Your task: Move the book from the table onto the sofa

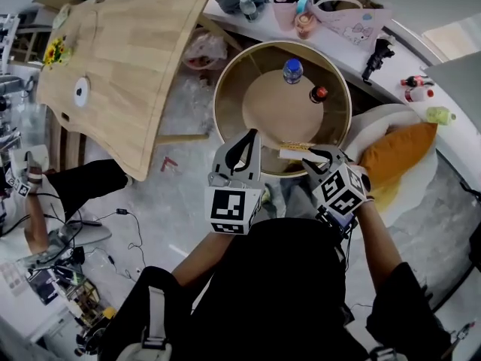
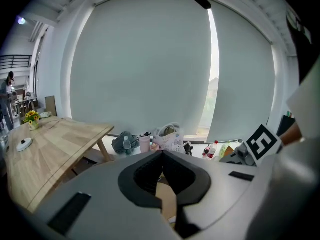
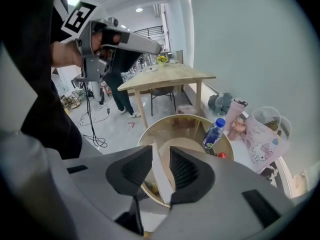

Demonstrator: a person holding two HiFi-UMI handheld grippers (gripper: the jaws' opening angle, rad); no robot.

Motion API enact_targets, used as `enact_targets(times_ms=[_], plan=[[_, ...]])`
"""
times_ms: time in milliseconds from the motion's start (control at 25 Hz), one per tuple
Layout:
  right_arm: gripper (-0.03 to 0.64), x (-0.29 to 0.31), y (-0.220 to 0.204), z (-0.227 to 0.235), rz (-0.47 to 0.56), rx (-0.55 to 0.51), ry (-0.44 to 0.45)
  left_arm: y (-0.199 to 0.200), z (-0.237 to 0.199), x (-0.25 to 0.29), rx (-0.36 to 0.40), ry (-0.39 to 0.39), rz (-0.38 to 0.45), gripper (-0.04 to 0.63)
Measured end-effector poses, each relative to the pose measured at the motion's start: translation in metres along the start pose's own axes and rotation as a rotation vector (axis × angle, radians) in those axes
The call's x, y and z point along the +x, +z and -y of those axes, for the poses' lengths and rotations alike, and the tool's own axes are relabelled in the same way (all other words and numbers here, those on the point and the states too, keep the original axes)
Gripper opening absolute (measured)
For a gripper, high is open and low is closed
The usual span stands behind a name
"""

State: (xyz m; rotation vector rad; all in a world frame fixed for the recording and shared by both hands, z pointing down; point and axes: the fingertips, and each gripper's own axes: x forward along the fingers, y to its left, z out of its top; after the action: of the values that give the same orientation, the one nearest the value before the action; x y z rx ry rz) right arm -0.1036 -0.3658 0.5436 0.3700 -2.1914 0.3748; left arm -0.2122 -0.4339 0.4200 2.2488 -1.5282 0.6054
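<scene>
The right hand-held gripper [image 3: 160, 150] stood apart astride the book [image 3: 161, 173], which lay at the round desk's [image 1: 219, 100] near rim, seemingly ready to clamp it; the left hand-held gripper [image 2: 162, 154] was closed, empty.

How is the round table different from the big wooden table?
The round table is a circle; the big wooden table is long with straight edges. The round table holds a blue-capped bottle; the big wooden table holds yellow flowers and a small white dish. Both are light brown.
</scene>
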Motion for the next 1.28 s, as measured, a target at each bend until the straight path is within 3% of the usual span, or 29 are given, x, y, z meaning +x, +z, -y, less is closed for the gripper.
enact_targets(times_ms=[320, 640, 840, 960, 1280], plan=[[0.202, 0.054, -0.042, -0.006, -0.171, -0.127, 0.084, -0.020, -0.011, 0.006, -0.014, 0.034, -0.060, 0.009], [0.207, 0.095, -0.079, -0.007, -0.305, -0.222, 0.122, -0.029, -0.021, 0.011, -0.021, 0.054, -0.093, 0.009], [0.207, 0.110, -0.079, -0.012, -0.354, -0.282, 0.151, -0.032, -0.026, 0.009, -0.027, 0.061, -0.097, 0.009], [0.162, 0.118, -0.081, -0.009, -0.371, -0.309, 0.133, -0.034, -0.029, 0.007, -0.028, 0.072, -0.091, 0.009], [0.150, 0.119, -0.083, -0.012, -0.400, -0.322, 0.104, -0.039, -0.030, -0.009, -0.032, 0.084, -0.074, 0.009]])
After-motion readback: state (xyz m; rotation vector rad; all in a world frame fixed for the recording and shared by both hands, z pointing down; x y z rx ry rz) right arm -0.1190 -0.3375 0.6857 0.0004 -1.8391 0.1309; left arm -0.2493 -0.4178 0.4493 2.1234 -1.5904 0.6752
